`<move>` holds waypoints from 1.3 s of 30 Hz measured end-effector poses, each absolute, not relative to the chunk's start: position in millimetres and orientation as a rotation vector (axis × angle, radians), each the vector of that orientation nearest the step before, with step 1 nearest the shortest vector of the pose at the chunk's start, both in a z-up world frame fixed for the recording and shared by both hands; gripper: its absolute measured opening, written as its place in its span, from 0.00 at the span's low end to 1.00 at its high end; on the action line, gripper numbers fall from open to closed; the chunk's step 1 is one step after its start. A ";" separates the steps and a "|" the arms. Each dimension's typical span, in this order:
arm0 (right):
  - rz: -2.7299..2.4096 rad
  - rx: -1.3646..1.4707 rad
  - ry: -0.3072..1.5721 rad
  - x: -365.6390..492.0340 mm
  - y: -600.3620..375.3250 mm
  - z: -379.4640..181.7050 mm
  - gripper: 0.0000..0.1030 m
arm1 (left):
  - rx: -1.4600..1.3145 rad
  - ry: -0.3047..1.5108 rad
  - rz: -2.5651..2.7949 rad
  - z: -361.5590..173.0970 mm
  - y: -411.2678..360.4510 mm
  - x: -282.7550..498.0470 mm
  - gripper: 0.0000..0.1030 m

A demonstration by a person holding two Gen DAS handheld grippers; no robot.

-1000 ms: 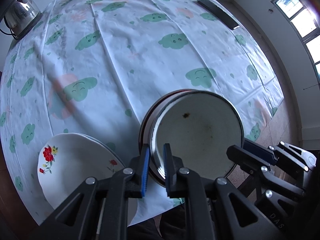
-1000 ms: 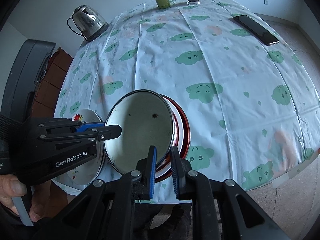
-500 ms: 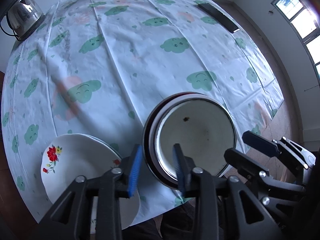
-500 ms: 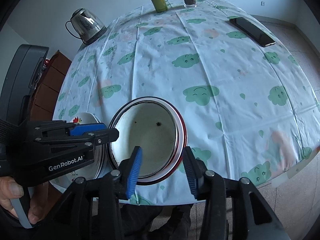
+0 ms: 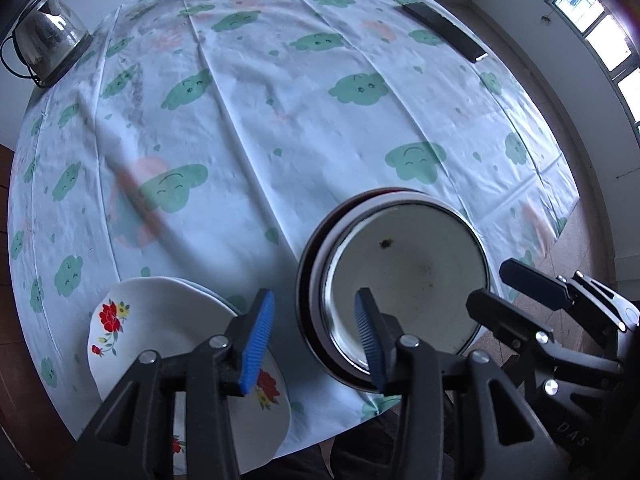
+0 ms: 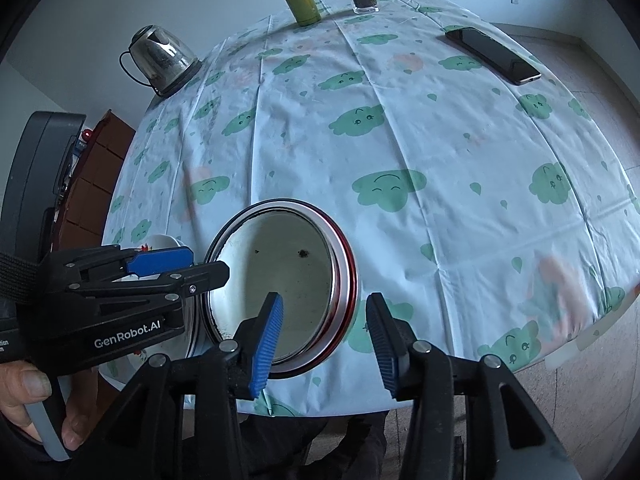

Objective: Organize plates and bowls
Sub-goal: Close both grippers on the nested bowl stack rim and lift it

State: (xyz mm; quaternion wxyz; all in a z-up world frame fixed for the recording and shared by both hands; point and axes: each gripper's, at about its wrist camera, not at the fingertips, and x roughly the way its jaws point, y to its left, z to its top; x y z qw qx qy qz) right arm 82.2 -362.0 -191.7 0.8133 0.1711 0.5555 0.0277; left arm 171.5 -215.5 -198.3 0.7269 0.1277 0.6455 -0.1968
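On the cloud-print tablecloth (image 5: 280,128), both the left gripper (image 5: 316,338) and right gripper (image 6: 324,336) have just been opening, their jaws apart astride the rim of the nested bowls (image 5: 404,280), pads clear, beside the flowered plates (image 5: 160,320) at the near edge.

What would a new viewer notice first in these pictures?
First, the nested bowls at the table's near edge, with both open tools, left tool and right tool, straddling the rim. Next, the flowered plates left of them and the cloud-print tablecloth.
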 end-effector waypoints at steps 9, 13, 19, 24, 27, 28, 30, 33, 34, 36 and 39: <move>0.049 0.391 1.208 87.6 -364.7 -206.2 0.45 | 0.307 1.446 -0.440 -213.5 -222.8 174.0 0.41; 0.058 0.393 1.223 89.3 -364.6 -214.6 0.45 | 0.311 1.461 -0.445 -219.3 -226.4 174.3 0.41; 0.072 0.407 1.240 90.4 -366.5 -226.7 0.44 | 0.329 1.474 -0.452 -225.8 -231.8 173.5 0.41; 0.102 0.424 1.240 92.7 -366.5 -228.5 0.35 | 0.331 1.488 -0.462 -229.4 -236.4 172.7 0.41; 0.108 0.416 1.241 94.1 -364.6 -228.8 0.33 | 0.339 1.491 -0.459 -231.1 -237.7 171.7 0.41; 0.108 0.417 1.242 94.0 -365.0 -228.8 0.32 | 0.340 1.492 -0.459 -232.6 -238.5 172.2 0.41; 0.108 0.423 1.243 93.9 -366.0 -229.0 0.30 | 0.342 1.497 -0.458 -233.6 -240.0 172.0 0.41; 0.103 0.425 1.250 93.6 -366.0 -228.5 0.30 | 0.335 1.511 -0.458 -237.3 -240.8 172.4 0.39; 0.100 0.429 1.248 93.0 -366.7 -228.0 0.30 | 0.337 1.513 -0.457 -238.8 -240.6 172.1 0.39; 0.097 0.427 1.242 91.8 -367.0 -226.2 0.30 | 0.331 1.521 -0.455 -242.6 -240.2 172.0 0.39; 0.093 0.421 1.237 89.5 -366.9 -221.7 0.30 | 0.324 1.529 -0.448 -244.8 -237.1 174.7 0.39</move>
